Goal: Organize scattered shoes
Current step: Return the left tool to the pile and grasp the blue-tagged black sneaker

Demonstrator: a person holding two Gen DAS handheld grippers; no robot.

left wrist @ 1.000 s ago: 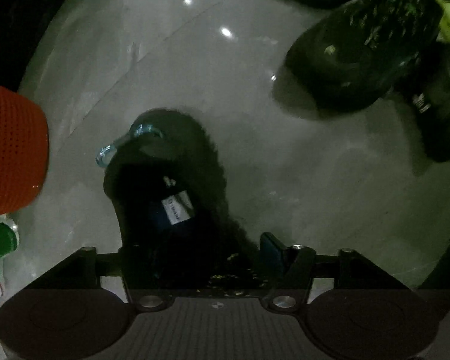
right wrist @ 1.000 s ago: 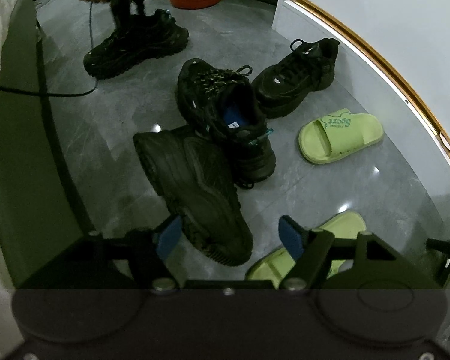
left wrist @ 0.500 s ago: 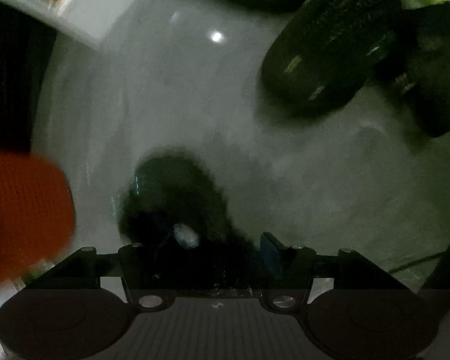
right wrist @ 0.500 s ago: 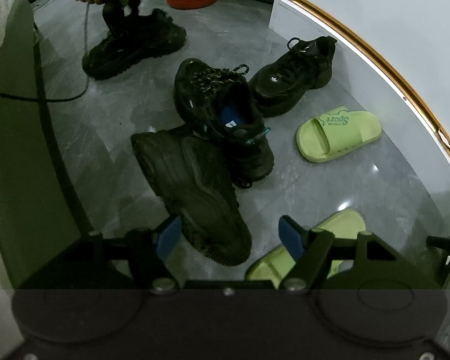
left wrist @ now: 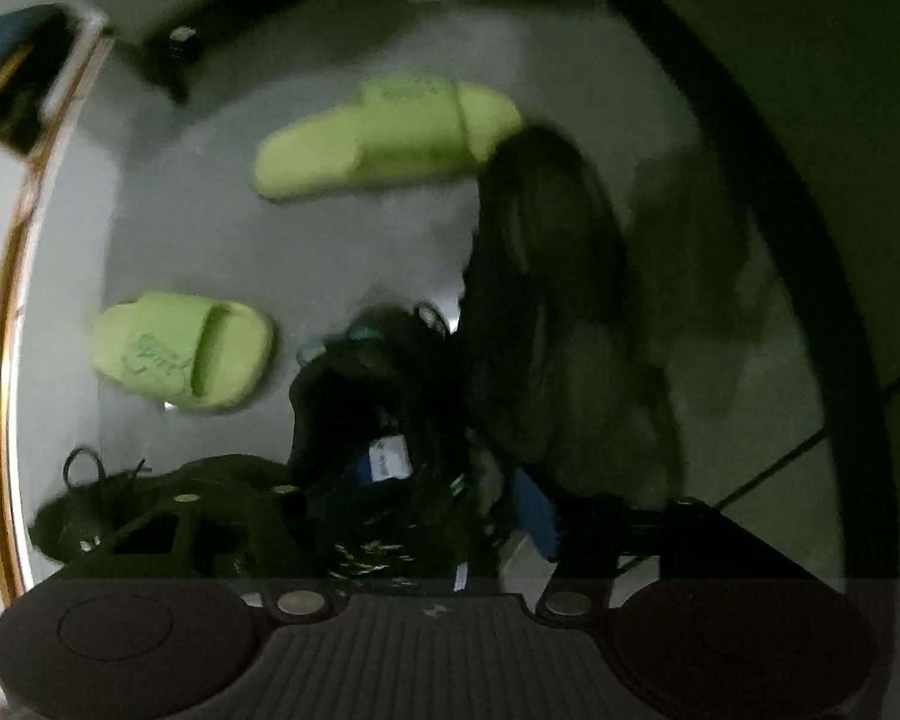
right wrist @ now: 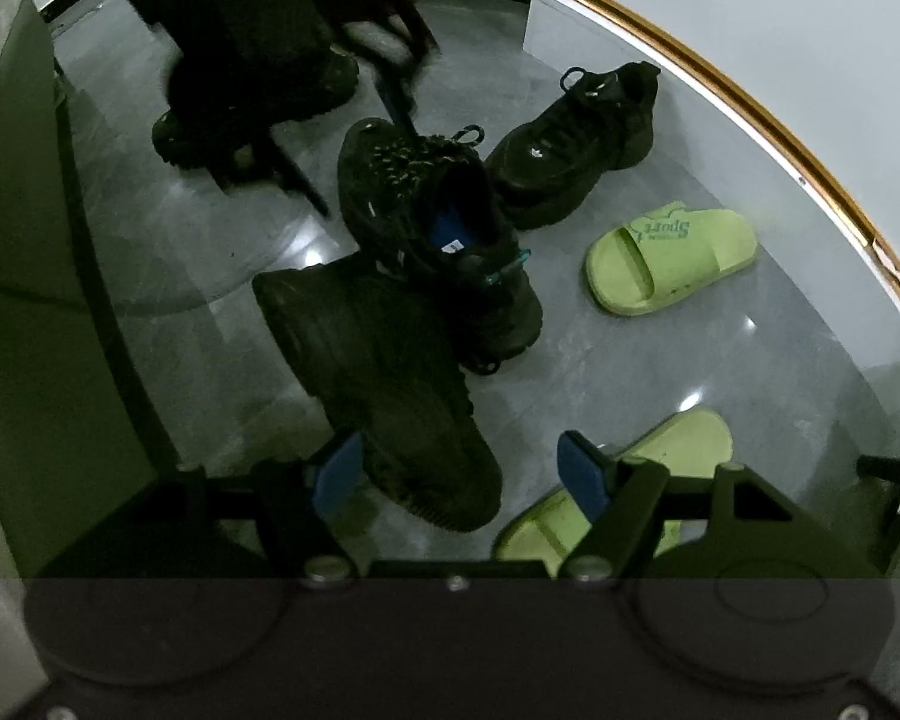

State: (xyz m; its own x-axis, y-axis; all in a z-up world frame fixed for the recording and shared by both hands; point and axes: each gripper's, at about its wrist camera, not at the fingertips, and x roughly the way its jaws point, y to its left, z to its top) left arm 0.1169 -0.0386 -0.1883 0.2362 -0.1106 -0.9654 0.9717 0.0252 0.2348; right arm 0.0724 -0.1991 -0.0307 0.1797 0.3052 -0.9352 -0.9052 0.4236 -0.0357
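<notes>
Shoes lie scattered on the grey floor (right wrist: pixel 198 276) — black sneaker (right wrist: pixel 432 234) looks bulky but soft, best pinched at its collar, green slide (right wrist: pixel 672 258) light and rubbery — right gripper (right wrist: pixel 459 471) open and empty, left gripper (left wrist: pixel 402 516) closing over that sneaker, grip unclear.

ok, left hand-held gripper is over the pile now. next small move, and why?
Probably lower the left hand-held gripper onto the upright black sneaker. Its closing jaws appear to straddle that shoe's collar without a clear grip; the right hand-held gripper hangs open over the tipped sneaker.
</notes>
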